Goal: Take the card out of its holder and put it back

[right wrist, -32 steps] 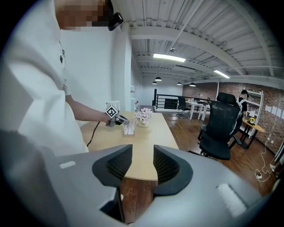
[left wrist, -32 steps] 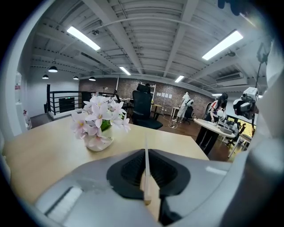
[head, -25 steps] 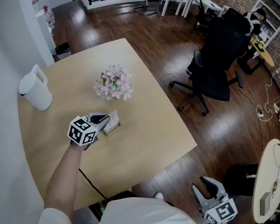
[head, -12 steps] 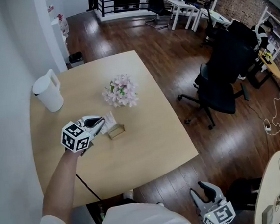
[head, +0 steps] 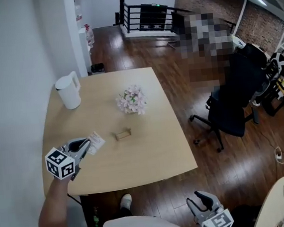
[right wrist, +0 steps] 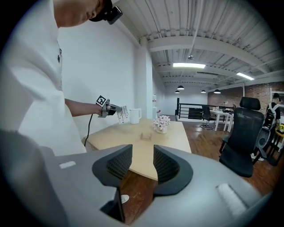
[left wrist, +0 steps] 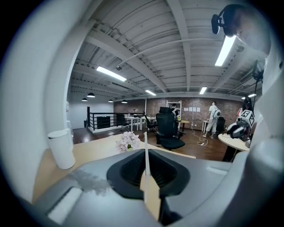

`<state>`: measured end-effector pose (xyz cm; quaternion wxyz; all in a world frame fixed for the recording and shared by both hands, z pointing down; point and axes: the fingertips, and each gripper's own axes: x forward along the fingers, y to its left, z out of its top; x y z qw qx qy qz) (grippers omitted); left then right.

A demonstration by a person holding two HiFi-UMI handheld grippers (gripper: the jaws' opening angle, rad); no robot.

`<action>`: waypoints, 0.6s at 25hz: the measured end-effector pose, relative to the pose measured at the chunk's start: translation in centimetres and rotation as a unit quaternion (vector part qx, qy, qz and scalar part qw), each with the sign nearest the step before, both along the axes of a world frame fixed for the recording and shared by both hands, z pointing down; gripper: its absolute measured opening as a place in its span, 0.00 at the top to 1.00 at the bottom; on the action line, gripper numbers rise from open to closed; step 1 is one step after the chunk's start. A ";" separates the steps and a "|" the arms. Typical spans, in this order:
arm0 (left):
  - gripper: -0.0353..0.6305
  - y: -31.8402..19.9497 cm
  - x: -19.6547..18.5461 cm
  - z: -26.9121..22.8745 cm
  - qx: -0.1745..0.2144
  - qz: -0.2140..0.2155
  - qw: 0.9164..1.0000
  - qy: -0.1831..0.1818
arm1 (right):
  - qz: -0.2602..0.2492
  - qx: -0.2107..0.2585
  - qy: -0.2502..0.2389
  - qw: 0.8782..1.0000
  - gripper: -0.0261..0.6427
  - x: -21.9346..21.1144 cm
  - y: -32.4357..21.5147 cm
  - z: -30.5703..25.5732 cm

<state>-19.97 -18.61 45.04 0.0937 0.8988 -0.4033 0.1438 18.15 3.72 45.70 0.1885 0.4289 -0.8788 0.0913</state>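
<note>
My left gripper [head: 87, 143] is shut on a white printed card [head: 96, 141], held in the air over the table's near-left part. In the left gripper view the card [left wrist: 145, 156] stands edge-on between the closed jaws. The small wooden card holder [head: 122, 134] sits empty on the light wooden table [head: 151, 154], a short way right of the card. From the right gripper view the held card [right wrist: 123, 114] and the holder [right wrist: 145, 136] are both visible. My right gripper [head: 202, 202] hangs open and empty below the table's near edge, over the floor.
A pot of pink-white flowers [head: 132, 100] stands behind the holder, and a white pitcher [head: 69, 97] is at the table's far-left corner by the wall. A black office chair [head: 234, 106] stands right of the table. The right gripper view also shows the person's white sleeve [right wrist: 35, 88].
The left gripper has pulled the card out of the holder and carried it left, toward the near-left part of the table. The right gripper has stayed low.
</note>
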 end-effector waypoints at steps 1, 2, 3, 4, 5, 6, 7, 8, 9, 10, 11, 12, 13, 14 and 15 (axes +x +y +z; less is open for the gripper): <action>0.92 1.8 -0.6 -0.4 0.000 -0.014 1.000 0.002 | -0.010 -0.002 -0.002 1.000 0.73 0.2 0.5 0.1; 0.92 3.6 -1.1 -0.7 0.000 -0.028 1.000 0.004 | -0.021 -0.004 -0.003 1.000 0.73 0.3 0.9 0.2; 0.92 5.4 -1.6 -1.0 0.000 -0.042 0.999 0.005 | -0.033 -0.004 -0.003 0.999 0.73 0.4 1.3 0.3; 0.92 7.3 -2.1 -1.2 -0.001 -0.055 0.998 0.007 | -0.046 -0.004 -0.003 0.999 0.73 0.4 1.7 0.4; 0.92 9.1 -2.5 -1.5 -0.003 -0.068 0.998 0.010 | -0.059 -0.004 -0.003 0.998 0.73 0.4 2.0 0.5; 0.92 11.0 -2.9 -1.7 -0.003 -0.080 0.997 0.013 | -0.071 -0.004 -0.004 0.997 0.73 0.3 2.4 0.6; 0.92 12.7 -3.2 -1.9 -0.004 -0.090 0.996 0.015 | -0.081 -0.005 -0.005 0.997 0.73 0.2 2.7 0.7; 0.92 14.4 -3.5 -2.0 -0.003 -0.100 0.995 0.014 | -0.088 -0.007 -0.008 0.996 0.73 0.2 3.0 0.9; 0.92 16.0 -3.7 -2.1 -0.004 -0.108 0.994 0.013 | -0.093 -0.010 -0.011 0.996 0.73 0.1 3.3 1.0; 0.92 17.5 -3.9 -2.0 -0.006 -0.117 0.993 0.012 | -0.099 -0.011 -0.013 0.995 0.73 0.1 3.6 1.1; 0.92 19.0 -4.0 -1.9 -0.008 -0.126 0.992 0.012 | -0.107 -0.011 -0.013 0.994 0.73 0.0 3.9 1.2; 0.92 20.5 -4.1 -1.8 -0.011 -0.134 0.991 0.012 | -0.116 -0.009 -0.012 0.993 0.73 0.0 4.2 1.2; 0.92 21.8 -4.2 -1.6 -0.015 -0.142 0.990 0.011 | -0.123 -0.009 -0.011 0.992 0.73 0.0 4.4 1.3; 0.92 23.0 -4.3 -1.4 -0.019 -0.149 0.989 0.009 | -0.128 -0.011 -0.012 0.992 0.73 -0.1 4.7 1.2; 0.92 24.0 -4.4 -1.2 -0.023 -0.154 0.988 0.007 | -0.131 -0.013 -0.013 0.991 0.73 -0.1 4.8 1.2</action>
